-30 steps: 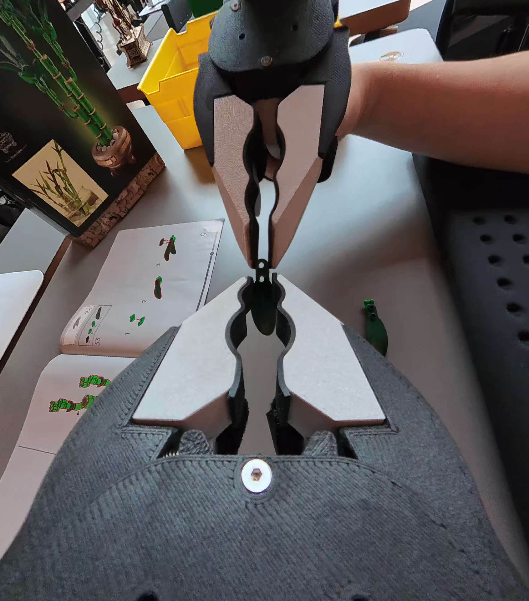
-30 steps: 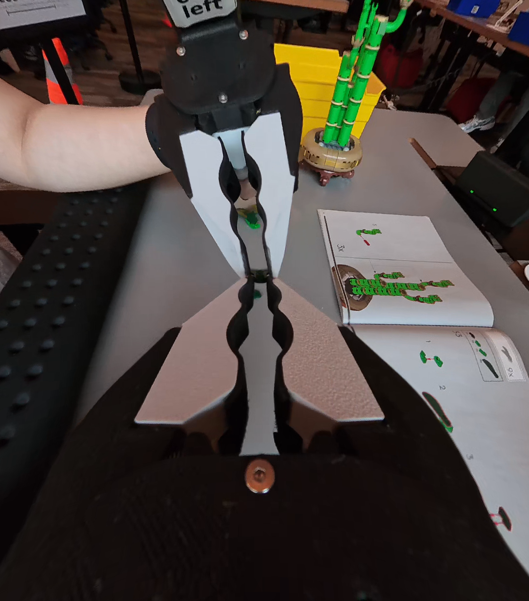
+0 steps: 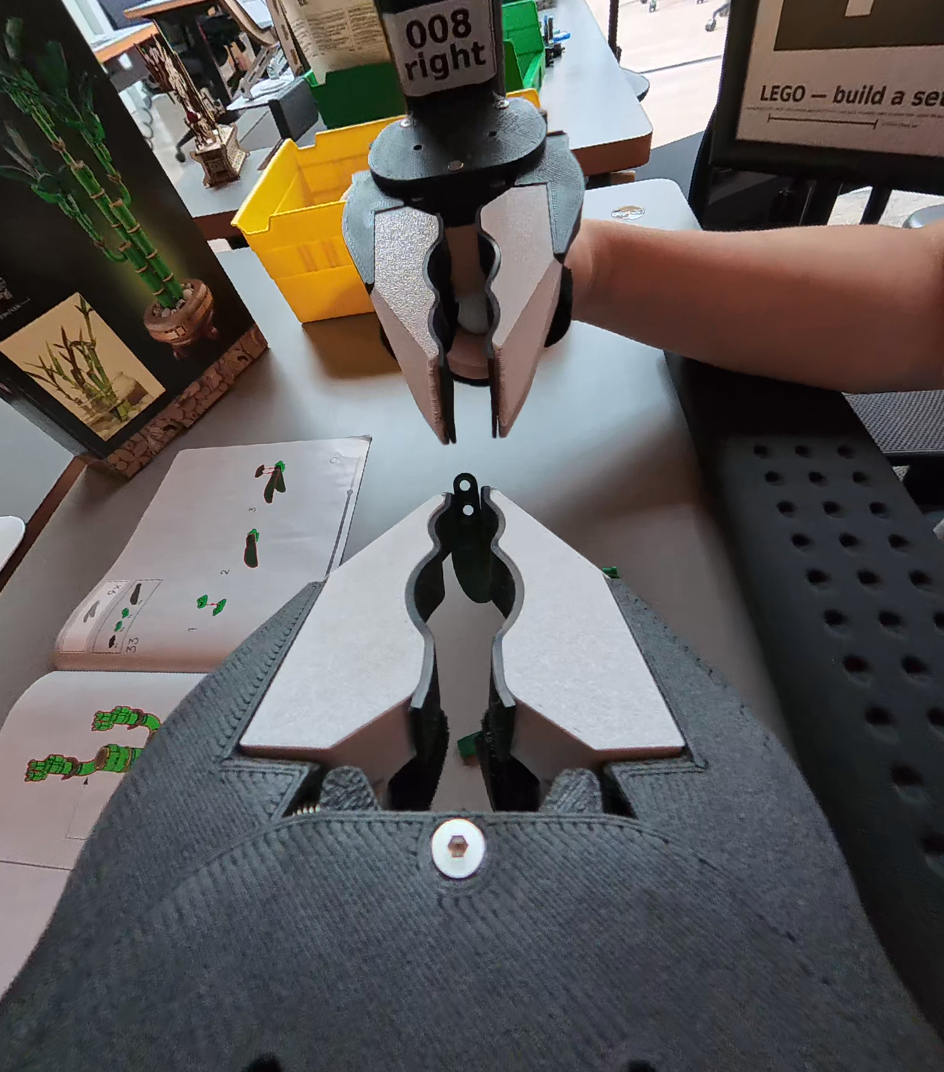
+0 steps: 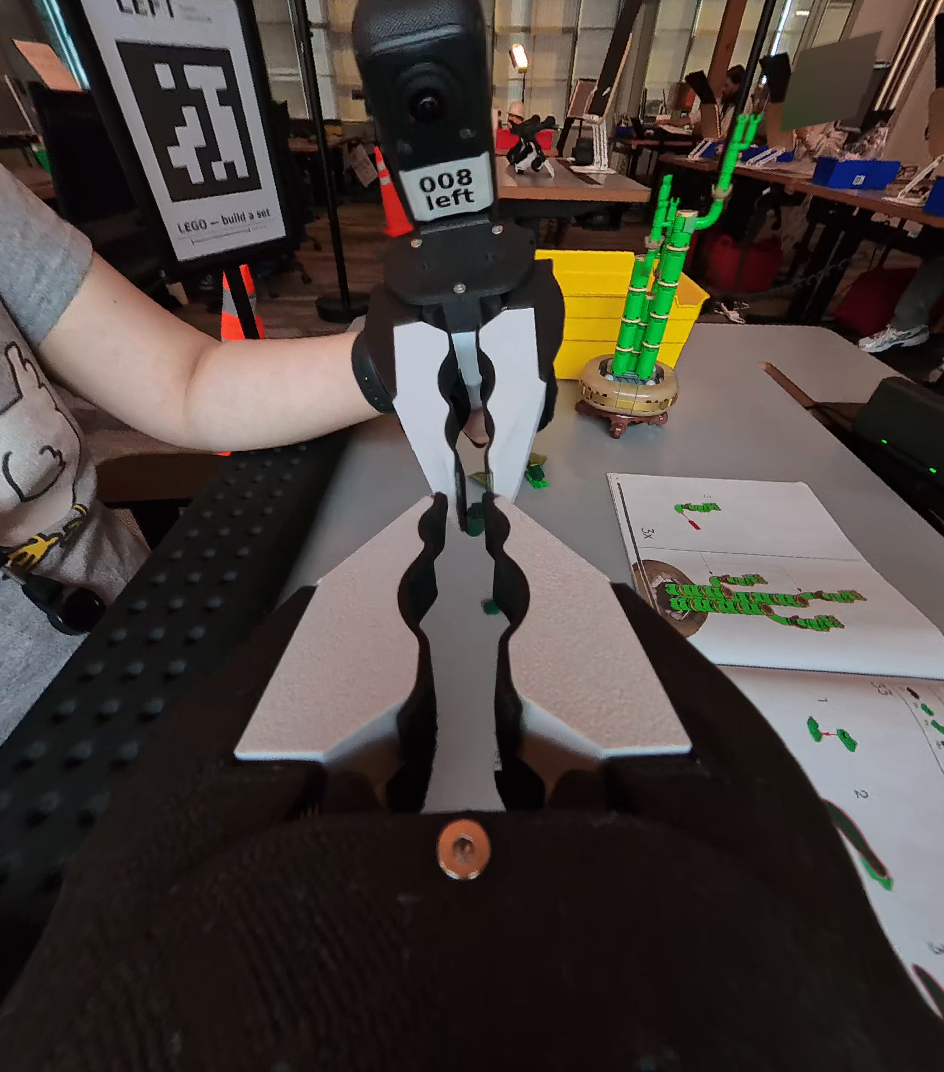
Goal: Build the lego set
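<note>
Holding the dark green leaf piece (image 3: pixel 466 545) pinched at the tips of the left gripper (image 3: pixel 465 503), holed end poking out, probably so it's easy to reach. The right gripper (image 3: pixel 472 436) sits just beyond it, tips slightly apart and empty. Both grippers wear number tags, a sign stands behind, and the instruction booklet (image 4: pixel 777 586) lies open on the bench (image 4: pixel 748 417) near the bamboo model (image 4: pixel 646 348).

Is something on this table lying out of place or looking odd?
Nothing looks damaged or spilled. A few small green loose pieces lie scattered on the grey table, away from the yellow bin. The left claw grips a dark leaf piece.
</note>
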Motion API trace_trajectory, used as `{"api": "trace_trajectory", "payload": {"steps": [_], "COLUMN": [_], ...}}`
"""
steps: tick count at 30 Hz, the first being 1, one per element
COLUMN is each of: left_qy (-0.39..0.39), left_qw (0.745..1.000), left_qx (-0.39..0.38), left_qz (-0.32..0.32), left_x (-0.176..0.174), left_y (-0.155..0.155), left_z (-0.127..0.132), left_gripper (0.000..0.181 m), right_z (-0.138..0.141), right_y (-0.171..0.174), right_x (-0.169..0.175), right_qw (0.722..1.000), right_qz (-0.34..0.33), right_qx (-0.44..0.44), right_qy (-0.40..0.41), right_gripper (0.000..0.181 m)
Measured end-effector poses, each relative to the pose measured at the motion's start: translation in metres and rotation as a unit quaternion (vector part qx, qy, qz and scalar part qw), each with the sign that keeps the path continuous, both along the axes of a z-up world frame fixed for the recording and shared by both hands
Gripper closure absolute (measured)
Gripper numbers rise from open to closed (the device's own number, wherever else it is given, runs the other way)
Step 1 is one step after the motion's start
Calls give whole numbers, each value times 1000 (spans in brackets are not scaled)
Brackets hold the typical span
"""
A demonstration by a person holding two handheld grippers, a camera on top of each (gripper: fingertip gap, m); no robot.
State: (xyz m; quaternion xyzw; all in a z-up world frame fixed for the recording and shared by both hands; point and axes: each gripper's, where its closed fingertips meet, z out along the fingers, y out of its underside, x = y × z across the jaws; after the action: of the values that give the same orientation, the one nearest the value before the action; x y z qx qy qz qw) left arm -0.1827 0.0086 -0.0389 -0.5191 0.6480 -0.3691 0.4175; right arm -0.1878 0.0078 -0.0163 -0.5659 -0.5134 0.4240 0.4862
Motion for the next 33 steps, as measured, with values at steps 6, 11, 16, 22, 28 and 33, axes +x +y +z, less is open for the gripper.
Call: {"api": "trace_trajectory", "payload": {"steps": [6, 11, 16, 22, 28, 33], "left_qy": [7, 7, 8, 1, 7, -11], "left_qw": [1000, 1000, 1000, 999, 999, 999], "left_qx": [-16, -21, -26, -36, -35, -45], "left_qz": [-15, -14, -13, -12, -17, -25], "left_x": [0, 1, 1, 2, 0, -1], "left_y": [-6, -5, -5, -5, -6, -8], "left_z": [-3, -3, -4, -1, -4, 2], "left_gripper": [174, 174, 175, 175, 175, 169], "right_z": [-11, -14, -15, -14, -17, -14], "right_y": [-1, 2, 2, 5, 2, 0], "right_x": [-3, -4, -5, -5, -7, -5], "right_qw": [999, 999, 999, 999, 999, 999], "right_qz": [-3, -7, -5, -12, 0, 3], "right_qx": [17, 6, 3, -2, -20, -26], "right_qy": [-37, -42, -42, -36, -43, -38], "right_gripper": [169, 170, 175, 171, 176, 176]}}
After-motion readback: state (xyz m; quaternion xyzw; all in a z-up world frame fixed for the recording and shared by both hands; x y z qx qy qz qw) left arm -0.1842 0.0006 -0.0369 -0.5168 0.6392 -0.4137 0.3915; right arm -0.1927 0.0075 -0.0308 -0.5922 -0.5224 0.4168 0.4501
